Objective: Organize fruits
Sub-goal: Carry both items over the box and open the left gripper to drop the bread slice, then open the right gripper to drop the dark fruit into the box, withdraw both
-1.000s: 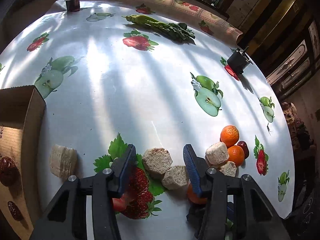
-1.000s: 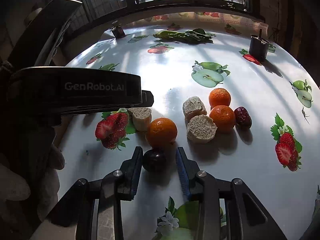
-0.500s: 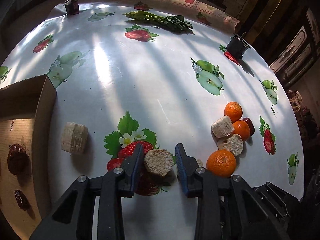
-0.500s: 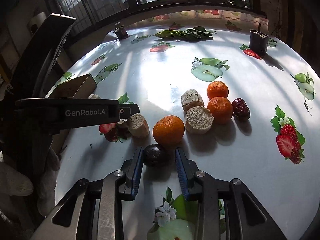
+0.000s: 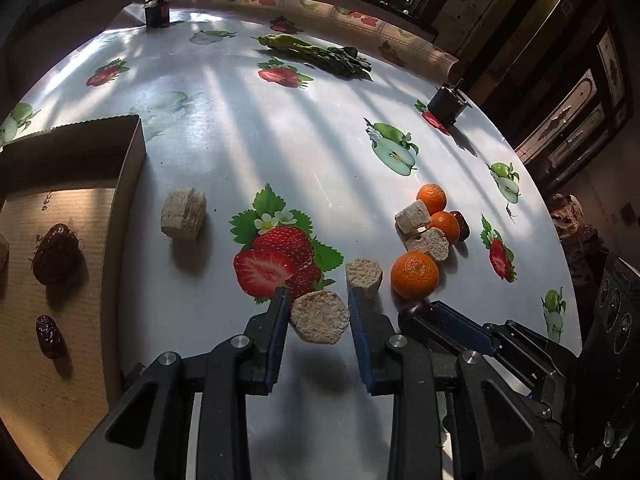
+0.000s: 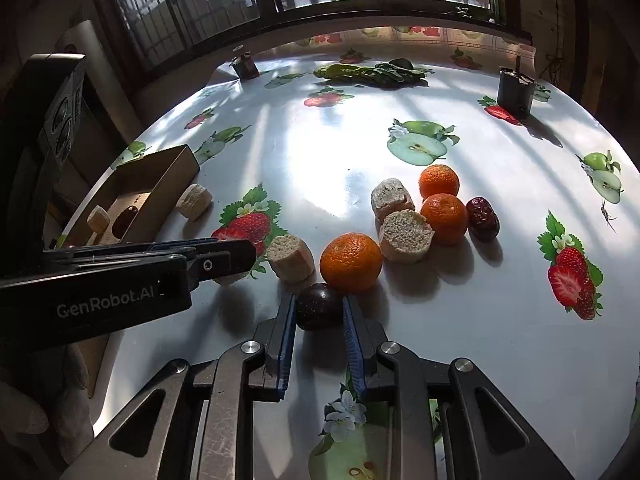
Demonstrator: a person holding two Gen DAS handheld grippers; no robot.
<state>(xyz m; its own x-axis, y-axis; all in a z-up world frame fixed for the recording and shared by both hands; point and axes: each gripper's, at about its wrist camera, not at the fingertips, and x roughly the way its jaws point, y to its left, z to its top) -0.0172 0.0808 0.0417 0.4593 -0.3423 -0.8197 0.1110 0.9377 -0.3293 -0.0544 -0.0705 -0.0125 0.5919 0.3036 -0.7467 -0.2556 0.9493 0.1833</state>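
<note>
My left gripper [image 5: 318,312] is shut on a beige fruit chunk [image 5: 319,322] and holds it just above the table. My right gripper [image 6: 319,308] is shut on a dark plum [image 6: 318,306], right behind a large orange [image 6: 351,263]. Another beige chunk [image 6: 291,258] lies left of that orange. Two smaller oranges [image 6: 444,214], two more chunks [image 6: 405,236] and a red date [image 6: 483,218] cluster beyond. A cardboard box [image 5: 60,240] at the left holds two dates [image 5: 56,254]. A lone chunk [image 5: 183,214] lies beside the box.
The round table [image 5: 280,140] has a fruit-print cloth. Green vegetables [image 5: 320,54] lie at the far side. A small dark jar [image 5: 157,12] and a black holder [image 5: 446,106] stand near the far edge. The left gripper's body [image 6: 120,280] crosses the right wrist view.
My left gripper closed on the beige chunk and lifted it back and leftwards. My right gripper closed fully on the plum.
</note>
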